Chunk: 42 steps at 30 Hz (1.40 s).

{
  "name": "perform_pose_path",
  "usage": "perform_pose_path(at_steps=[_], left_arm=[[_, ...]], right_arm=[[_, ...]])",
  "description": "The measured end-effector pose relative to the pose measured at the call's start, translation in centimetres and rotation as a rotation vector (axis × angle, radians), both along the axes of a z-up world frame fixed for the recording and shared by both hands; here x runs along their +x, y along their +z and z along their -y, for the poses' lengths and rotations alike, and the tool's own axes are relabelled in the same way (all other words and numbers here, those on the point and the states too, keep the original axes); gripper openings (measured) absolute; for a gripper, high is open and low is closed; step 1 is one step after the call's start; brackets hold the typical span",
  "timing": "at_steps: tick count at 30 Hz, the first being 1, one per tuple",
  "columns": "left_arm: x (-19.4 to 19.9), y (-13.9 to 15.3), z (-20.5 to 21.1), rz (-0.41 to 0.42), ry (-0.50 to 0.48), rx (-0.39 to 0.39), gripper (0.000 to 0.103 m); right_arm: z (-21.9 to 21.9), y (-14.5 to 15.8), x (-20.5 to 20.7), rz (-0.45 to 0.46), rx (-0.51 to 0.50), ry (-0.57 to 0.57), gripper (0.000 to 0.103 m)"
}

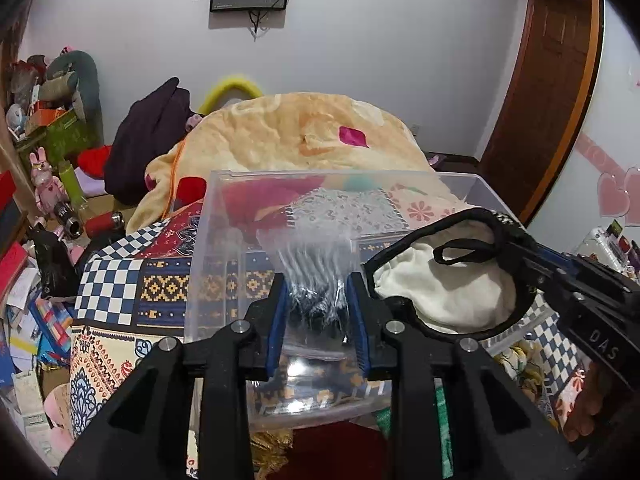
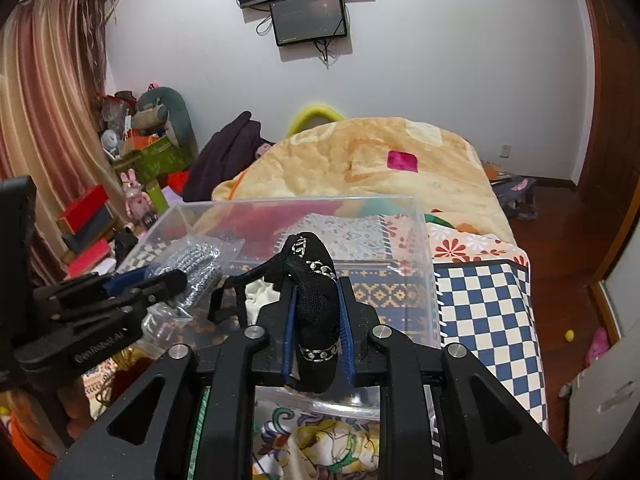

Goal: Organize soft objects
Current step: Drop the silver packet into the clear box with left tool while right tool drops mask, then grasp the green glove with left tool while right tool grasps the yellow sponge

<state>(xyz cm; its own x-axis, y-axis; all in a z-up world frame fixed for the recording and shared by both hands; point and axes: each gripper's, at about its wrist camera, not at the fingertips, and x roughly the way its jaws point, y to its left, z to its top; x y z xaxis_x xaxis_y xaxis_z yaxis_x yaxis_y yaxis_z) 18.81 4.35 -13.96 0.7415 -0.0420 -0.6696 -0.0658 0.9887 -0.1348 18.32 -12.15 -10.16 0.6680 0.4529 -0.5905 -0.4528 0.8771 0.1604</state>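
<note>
A clear plastic box [image 1: 216, 216] stands on the patterned bed cover; it also shows in the right wrist view [image 2: 424, 248]. My left gripper [image 1: 316, 308] is shut on a clear plastic bag of silvery-black fabric [image 1: 316, 280] and holds it over the box; the bag also shows in the right wrist view [image 2: 196, 268]. My right gripper [image 2: 318, 312] is shut on a black hat with a white lining [image 2: 312, 288], held over the box's right side. The left wrist view shows the hat's white inside [image 1: 444, 284] and the right gripper [image 1: 532, 256] at its rim.
A heaped yellow blanket [image 1: 304, 132] lies behind the box, with a dark garment [image 1: 152, 136] to its left. Toys, boxes and papers crowd the floor on the left [image 1: 48, 184]. The bed's edge with checkered cover [image 2: 492, 320] drops to wood floor [image 2: 560, 264] on the right.
</note>
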Motion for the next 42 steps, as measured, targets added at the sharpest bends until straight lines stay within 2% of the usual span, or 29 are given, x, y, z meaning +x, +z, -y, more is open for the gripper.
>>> perform_pose_path(at_steps=[3,5,7,10,14,19,23,31,42], left_arm=[[-0.6,0.2,-0.2,0.004,-0.010,-0.021,0.034],[-1.0,0.6,-0.3,0.012,-0.009,-0.029,0.036],[-1.6,1.1,-0.5,0.024,-0.012,-0.041,0.036],[-2.6,2.1,-0.6,0.052,-0.019,-0.059,0.036],[-4.5,3.7,-0.2,0.105,-0.025,-0.058,0.049],[-7.0,5.4,0.3,0.158,-0.036,-0.052,0.062],[-8.6,5.8,0.7,0.177,-0.043,-0.059,0.077],[-10.6,3.7,2.2,0.116,-0.072,-0.050,0.077],[-11.6,-0.4,4.2,0.017,-0.129,-0.107,0.075]], right_arm=[[0.4,0.2,-0.3,0.000,-0.002,-0.004,0.027],[1.0,0.4,-0.7,0.009,0.004,-0.010,0.043],[1.6,0.7,-1.2,0.028,0.005,-0.020,0.050],[2.2,1.3,-1.9,0.045,0.009,-0.018,0.055],[3.3,2.2,-3.2,0.070,0.035,-0.013,0.066],[4.2,2.9,-4.9,0.096,0.067,-0.006,0.074],[4.4,2.5,-6.1,0.095,0.065,0.014,0.078],[3.1,0.1,-8.0,0.061,-0.004,0.056,0.079],[2.7,-3.4,-9.6,-0.025,-0.036,0.098,0.079]])
